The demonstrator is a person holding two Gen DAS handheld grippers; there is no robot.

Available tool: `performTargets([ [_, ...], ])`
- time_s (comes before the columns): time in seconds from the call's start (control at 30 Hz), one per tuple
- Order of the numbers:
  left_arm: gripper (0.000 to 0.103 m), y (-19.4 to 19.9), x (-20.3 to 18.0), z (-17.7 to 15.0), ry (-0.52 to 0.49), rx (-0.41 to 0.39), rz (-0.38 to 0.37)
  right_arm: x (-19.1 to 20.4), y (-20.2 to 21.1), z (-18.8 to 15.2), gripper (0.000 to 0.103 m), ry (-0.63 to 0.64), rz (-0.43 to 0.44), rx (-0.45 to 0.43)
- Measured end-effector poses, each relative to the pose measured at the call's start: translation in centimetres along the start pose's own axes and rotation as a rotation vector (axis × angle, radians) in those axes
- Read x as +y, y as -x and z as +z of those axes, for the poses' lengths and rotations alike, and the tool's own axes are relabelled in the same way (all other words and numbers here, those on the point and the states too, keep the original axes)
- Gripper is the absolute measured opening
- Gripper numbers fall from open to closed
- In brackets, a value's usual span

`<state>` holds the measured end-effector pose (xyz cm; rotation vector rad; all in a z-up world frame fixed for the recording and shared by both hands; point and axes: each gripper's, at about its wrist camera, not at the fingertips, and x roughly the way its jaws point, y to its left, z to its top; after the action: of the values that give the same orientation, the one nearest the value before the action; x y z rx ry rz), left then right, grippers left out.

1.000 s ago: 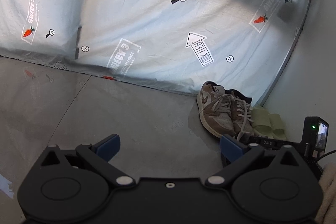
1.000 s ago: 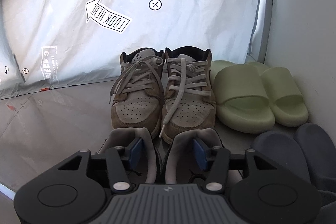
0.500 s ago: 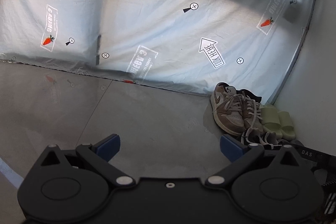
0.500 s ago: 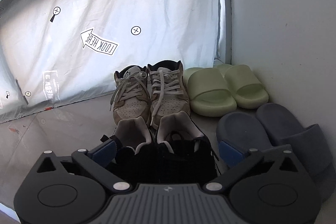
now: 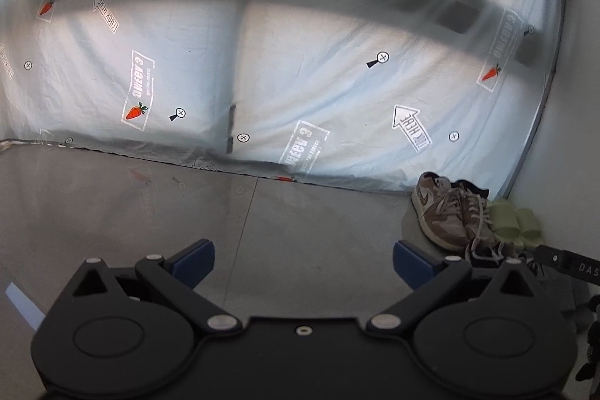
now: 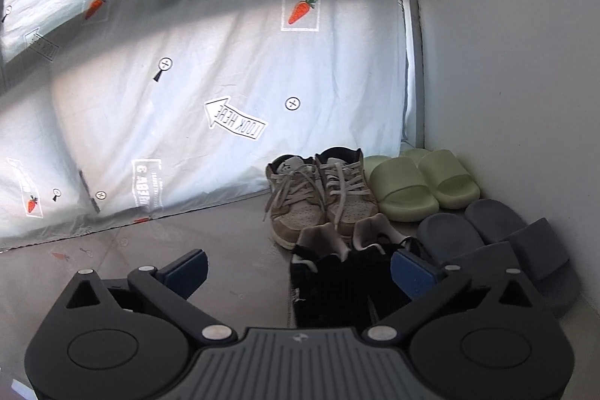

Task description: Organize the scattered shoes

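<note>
Both grippers, left (image 5: 303,261) and right (image 6: 298,267), spread wide, holding nothing. Tan lace-up sneakers (image 6: 320,195), black knit trainers (image 6: 348,272), green foam slides (image 6: 423,184), grey rubber slides (image 6: 498,242) sit paired by white wall (image 6: 525,44). Looks sorted; I'd only check toe alignment.

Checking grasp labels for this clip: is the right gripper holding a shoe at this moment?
No. In the right wrist view the right gripper is wide open, empty, above the black sneakers on the floor.

both wrist views face the shoe row (image 5: 468,223) (image 6: 375,212), right nearer
</note>
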<state>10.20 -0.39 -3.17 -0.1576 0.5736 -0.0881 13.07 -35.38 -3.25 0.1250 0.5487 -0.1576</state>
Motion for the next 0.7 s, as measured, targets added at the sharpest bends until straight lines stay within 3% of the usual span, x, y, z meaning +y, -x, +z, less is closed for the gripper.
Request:
performTargets([
  [0.4,0.102,5.6,7.7,-1.5,-0.009,0.051,-0.041,10.8,7.7,-3.8,0.103,0.059,-0.008,0.061],
  [0.7,0.102,8.6,11.4,-1.7,-0.029,0.081,-0.069,15.8,13.2,-5.7,0.103,0.067,0.001,0.066],
])
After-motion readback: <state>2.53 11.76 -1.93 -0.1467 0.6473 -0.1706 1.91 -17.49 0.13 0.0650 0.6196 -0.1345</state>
